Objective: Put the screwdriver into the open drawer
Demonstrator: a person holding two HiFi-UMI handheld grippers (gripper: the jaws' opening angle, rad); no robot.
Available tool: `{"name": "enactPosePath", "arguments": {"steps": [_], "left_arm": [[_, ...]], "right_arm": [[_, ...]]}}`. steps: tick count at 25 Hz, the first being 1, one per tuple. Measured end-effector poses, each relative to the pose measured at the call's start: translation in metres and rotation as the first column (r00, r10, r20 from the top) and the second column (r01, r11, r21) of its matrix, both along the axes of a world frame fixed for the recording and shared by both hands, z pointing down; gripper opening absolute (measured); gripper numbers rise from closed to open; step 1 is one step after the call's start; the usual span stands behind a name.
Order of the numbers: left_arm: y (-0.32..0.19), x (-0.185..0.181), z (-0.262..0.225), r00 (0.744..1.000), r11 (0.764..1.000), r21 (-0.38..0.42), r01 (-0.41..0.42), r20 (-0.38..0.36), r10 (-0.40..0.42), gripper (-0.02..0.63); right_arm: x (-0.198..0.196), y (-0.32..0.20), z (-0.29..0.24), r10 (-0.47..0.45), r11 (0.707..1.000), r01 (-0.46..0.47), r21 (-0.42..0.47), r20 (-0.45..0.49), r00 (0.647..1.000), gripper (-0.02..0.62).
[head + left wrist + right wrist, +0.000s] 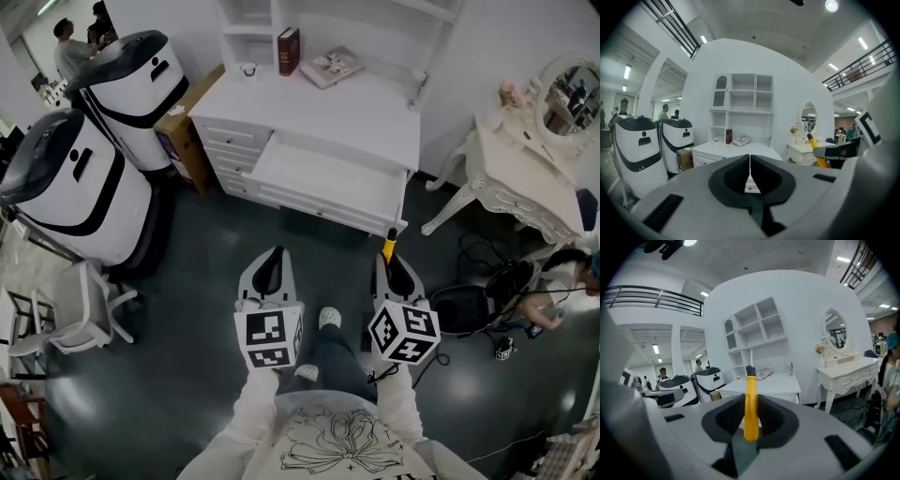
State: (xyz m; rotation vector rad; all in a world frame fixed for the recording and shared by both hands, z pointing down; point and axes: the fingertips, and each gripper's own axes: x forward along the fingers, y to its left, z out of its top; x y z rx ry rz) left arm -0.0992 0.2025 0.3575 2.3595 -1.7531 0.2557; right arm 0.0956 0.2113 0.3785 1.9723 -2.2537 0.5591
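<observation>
1. Both arms [246, 412] reach forward from the chest, side by side, tools tipped slightly downward.
2. The left tool [270, 264] has its jaws together, with nothing between them.
3. The right tool [398, 269] is clamped on the screwdriver [751, 408], whose yellow handle sticks out ahead of the pads.
4. Farther off, across the dark floor [187, 309], the open drawer [328, 178] juts from the white table [366, 117].

Your head camera looks steeply down from above; the desk [356, 112] and drawer [328, 173] lie at 12 o'clock, some way off. Both gripper views face nearly level along their jaws toward that same desk, shared by all three.
</observation>
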Motion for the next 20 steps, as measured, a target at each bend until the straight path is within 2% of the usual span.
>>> {"name": "enactPosePath", "arguments": {"steps": [14,20], "left_arm": [[-0.158,0.055,-0.009,0.998,0.999,-0.003,0.054,0.009,-0.054,0.008],[-0.203,0.068,-0.003,0.997,0.997,-0.008,0.082,0.011,-0.082,0.008]], "right_arm": [[0.044,-0.172,-0.014,-0.094,0.996,0.094,0.013,0.004,0.996,0.078],[0.052,-0.222,-0.007,-0.139,0.99,0.139,0.005,0.01,0.99,0.078]]}}
